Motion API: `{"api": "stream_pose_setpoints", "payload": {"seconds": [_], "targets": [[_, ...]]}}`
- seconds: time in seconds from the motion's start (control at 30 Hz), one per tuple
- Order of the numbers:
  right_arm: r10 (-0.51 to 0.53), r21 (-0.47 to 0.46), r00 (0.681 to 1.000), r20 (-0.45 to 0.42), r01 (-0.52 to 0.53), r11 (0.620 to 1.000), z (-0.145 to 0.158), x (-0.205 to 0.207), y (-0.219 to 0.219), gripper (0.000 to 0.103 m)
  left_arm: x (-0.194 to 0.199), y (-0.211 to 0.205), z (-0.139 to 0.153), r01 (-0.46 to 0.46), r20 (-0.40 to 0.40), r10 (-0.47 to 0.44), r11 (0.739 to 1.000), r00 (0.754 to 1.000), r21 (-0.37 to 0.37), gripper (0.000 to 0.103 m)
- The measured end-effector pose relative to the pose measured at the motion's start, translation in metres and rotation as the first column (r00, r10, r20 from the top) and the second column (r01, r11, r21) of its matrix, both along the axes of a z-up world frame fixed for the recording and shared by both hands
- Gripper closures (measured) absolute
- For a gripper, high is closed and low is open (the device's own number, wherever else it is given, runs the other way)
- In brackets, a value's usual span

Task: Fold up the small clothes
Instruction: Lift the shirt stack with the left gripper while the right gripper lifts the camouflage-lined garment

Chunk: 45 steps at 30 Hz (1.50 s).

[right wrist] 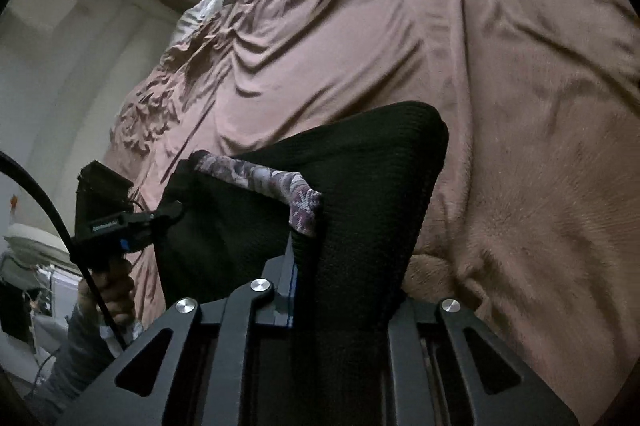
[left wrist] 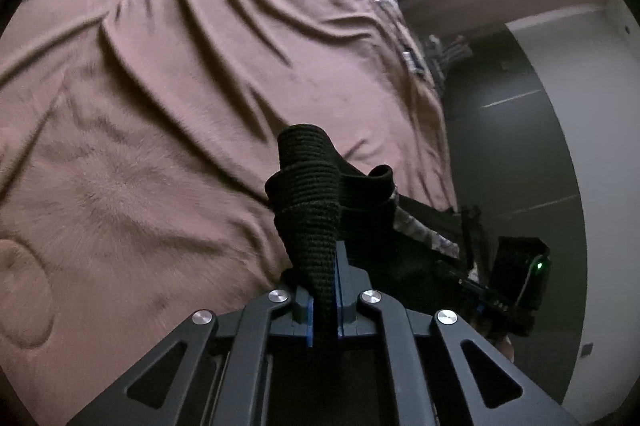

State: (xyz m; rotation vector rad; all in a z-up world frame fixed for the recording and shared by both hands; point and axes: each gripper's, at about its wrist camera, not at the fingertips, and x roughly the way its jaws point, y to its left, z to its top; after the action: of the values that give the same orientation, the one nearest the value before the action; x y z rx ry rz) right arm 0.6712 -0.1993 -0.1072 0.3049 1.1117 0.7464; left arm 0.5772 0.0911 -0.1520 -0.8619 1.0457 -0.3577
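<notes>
Left gripper (left wrist: 325, 290) is clamping nearly closed on a bunched edge of the black knit garment (left wrist: 312, 202), blue pads pressing it. Right gripper (right wrist: 308, 266) is pinching the same garment (right wrist: 360, 194) by its floral-trimmed edge (right wrist: 280, 182). The garment is hanging stretched between both, above the pink bedspread (left wrist: 160, 86).

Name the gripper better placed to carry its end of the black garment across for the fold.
Right, probably. The right gripper grips a broad, flat corner of the black garment. The left gripper pinches a narrow, bunched strip, better kept as the anchor. Both are shut on it above the bedspread.
</notes>
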Motion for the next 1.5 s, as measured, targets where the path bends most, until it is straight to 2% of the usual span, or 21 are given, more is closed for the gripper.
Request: {"api": "stream_pose_setpoints", "payload": {"seconds": [0.2, 0.47, 0.6, 0.87, 1.13, 1.27, 1.5], "targets": [[-0.005, -0.048, 0.996, 0.087, 0.01, 0.999, 0.041, -0.04, 0.005, 0.091, -0.013, -0.008, 0.039, -0.001, 0.056, 0.0, 1.0, 0.998, 0.022, 0.096], [-0.011, -0.064, 0.981, 0.194, 0.024, 0.998, 0.094, -0.102, -0.026, 0.092, -0.053, -0.021, 0.103, 0.011, 0.157, -0.015, 1.0, 0.987, 0.022, 0.097], [-0.017, -0.064, 0.966, 0.257, 0.034, 0.997, 0.126, -0.139, -0.044, 0.092, -0.077, -0.034, 0.142, 0.024, 0.226, -0.028, 0.999, 0.974, 0.022, 0.097], [-0.083, -0.036, 0.913, 0.399, 0.106, 0.994, 0.199, -0.238, -0.103, 0.092, -0.119, -0.075, 0.212, 0.075, 0.343, -0.084, 0.996, 0.936, 0.039, 0.097], [-0.159, -0.037, 0.854, 0.496, 0.203, 0.978, 0.254, -0.319, -0.175, 0.092, -0.131, -0.143, 0.262, 0.167, 0.414, -0.171, 0.985, 0.894, 0.045, 0.097], [-0.192, -0.028, 0.827, 0.529, 0.243, 0.97, 0.268, -0.355, -0.214, 0.093, -0.127, -0.19, 0.281, 0.234, 0.438, -0.243, 0.969, 0.866, 0.074, 0.097], [-0.276, -0.022, 0.783, 0.557, 0.347, 0.938, 0.288, -0.398, -0.285, 0.093, -0.108, -0.269, 0.295, 0.333, 0.456, -0.322, 0.941, 0.83, 0.058, 0.097]]}}
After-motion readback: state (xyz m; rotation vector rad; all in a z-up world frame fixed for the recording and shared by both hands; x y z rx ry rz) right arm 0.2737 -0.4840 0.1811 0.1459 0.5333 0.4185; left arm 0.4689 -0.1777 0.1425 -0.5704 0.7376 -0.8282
